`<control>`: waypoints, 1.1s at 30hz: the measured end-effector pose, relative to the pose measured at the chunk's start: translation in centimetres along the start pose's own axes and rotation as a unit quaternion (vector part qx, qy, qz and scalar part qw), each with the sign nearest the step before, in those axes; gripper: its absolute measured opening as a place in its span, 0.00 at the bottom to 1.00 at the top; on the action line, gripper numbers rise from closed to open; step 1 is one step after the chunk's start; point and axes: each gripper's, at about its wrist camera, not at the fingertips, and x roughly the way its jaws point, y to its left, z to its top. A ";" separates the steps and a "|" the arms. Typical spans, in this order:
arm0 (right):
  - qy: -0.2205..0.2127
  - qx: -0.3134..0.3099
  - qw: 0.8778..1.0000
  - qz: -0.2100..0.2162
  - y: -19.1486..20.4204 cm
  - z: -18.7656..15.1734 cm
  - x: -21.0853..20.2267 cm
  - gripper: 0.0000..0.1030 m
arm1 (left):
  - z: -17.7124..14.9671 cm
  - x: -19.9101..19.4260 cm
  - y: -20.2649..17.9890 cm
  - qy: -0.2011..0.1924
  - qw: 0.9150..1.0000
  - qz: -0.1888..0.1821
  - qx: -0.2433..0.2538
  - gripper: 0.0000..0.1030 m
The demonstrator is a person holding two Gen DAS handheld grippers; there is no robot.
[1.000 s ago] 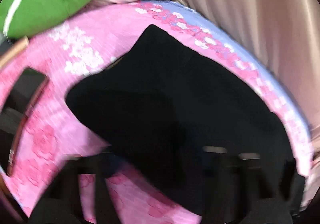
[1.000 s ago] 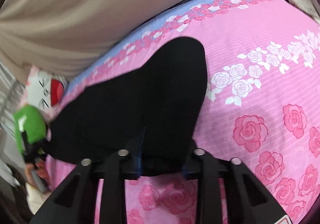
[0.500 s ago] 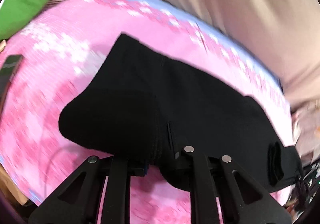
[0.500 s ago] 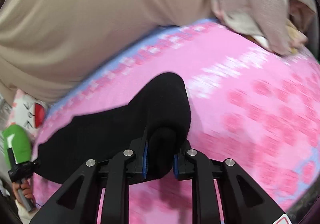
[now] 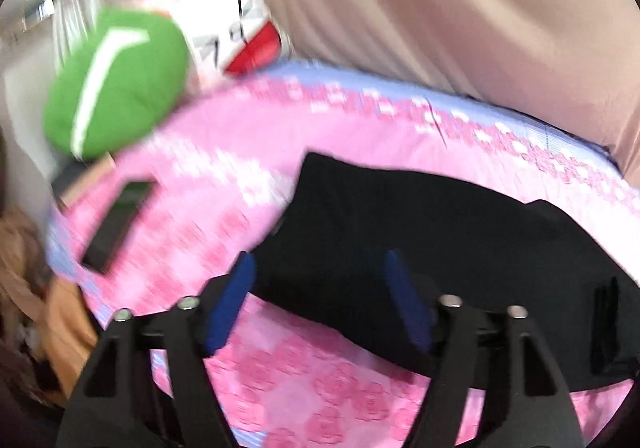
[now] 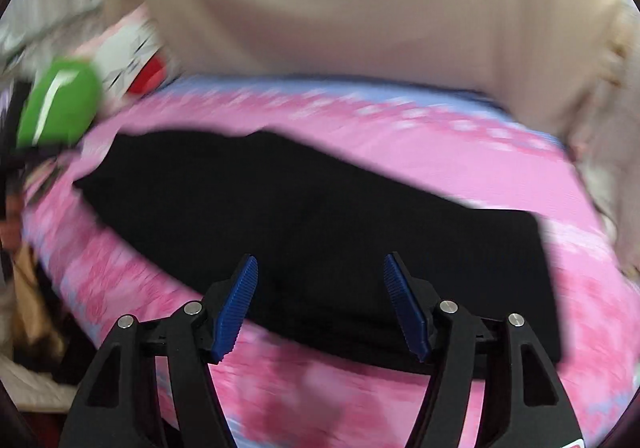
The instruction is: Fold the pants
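The black pants (image 5: 420,232) lie flat in a long folded strip on the pink rose-print bedsheet (image 5: 248,151). They also show in the right wrist view (image 6: 320,224), stretched from left to right. My left gripper (image 5: 320,284) is open and empty, its blue pads hovering over the pants' near left part. My right gripper (image 6: 320,280) is open and empty above the near edge of the pants, towards their right end. Both views are motion-blurred.
A green pillow (image 5: 116,87) and a white cartoon-face cushion (image 5: 236,31) lie at the bed's far left. A dark phone (image 5: 120,219) lies on the sheet near the left edge. A beige curtain (image 5: 460,15) hangs behind the bed. The bed's left edge (image 6: 52,260) drops off.
Both grippers have let go of the pants and opened. The pants now lie flat on the sheet. Both grippers have pulled back and swung their view leftward.
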 end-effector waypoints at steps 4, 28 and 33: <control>0.033 -0.020 0.999 -0.003 1.0 -0.3 4.2 0.47 | -0.1 -0.1 -0.3 0.012 0.999 -0.029 0.012 0.68; -0.013 0.125 0.987 0.096 -0.1 6.8 4.3 0.24 | -2.4 2.8 -2.4 0.061 0.992 -0.099 0.057 0.79; 0.014 0.150 0.986 0.071 -2.0 8.5 7.3 0.16 | -2.4 3.6 -3.2 0.079 0.989 -0.119 0.046 0.80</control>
